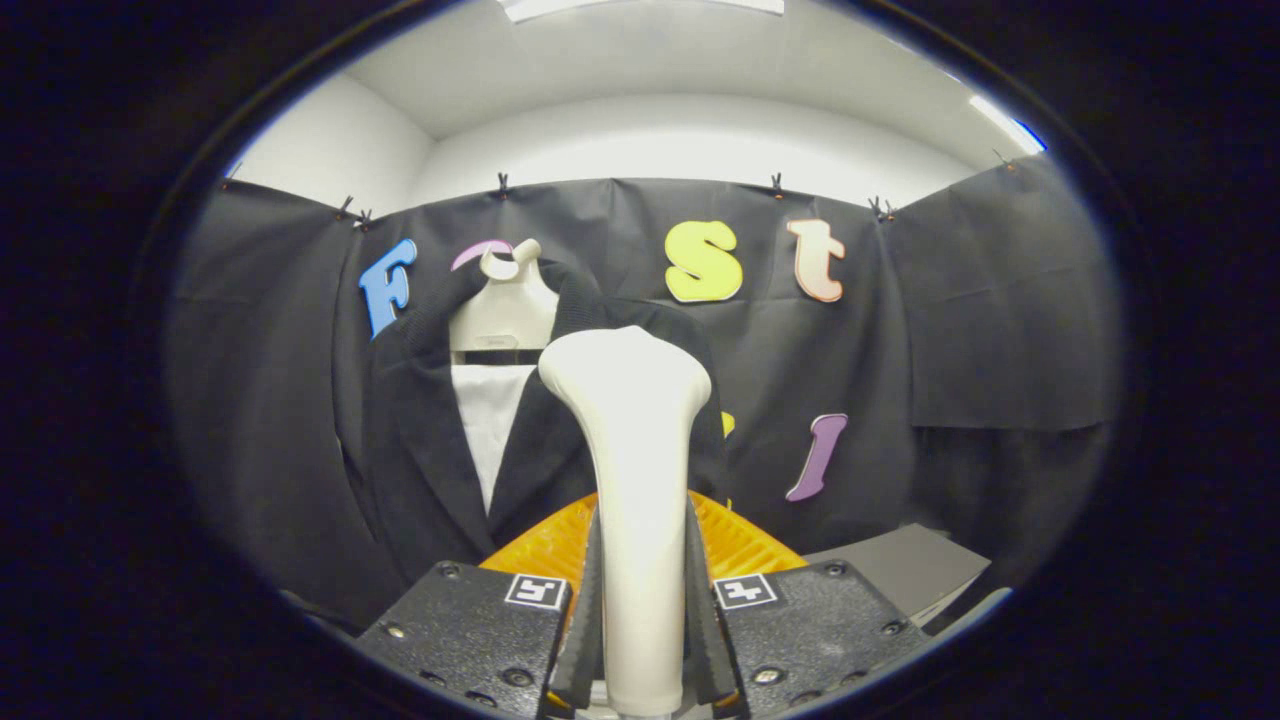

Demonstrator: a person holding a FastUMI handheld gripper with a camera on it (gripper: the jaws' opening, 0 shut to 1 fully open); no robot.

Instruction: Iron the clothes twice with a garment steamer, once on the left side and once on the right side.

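A white garment steamer stands upright between my fingers, its wide head at the top. My gripper is shut on the steamer's handle, both fingers pressing its sides. Beyond the steamer hangs a dark jacket over a white shirt on a cream mannequin bust. The steamer's head stands before the jacket's right side, and I cannot tell whether it touches the cloth. Part of the jacket's right half is hidden behind the steamer.
An orange ribbed surface lies just behind the fingers at the steamer's base. A grey flat box or tabletop sits to the right. The black cloth wall closes off the back and both sides.
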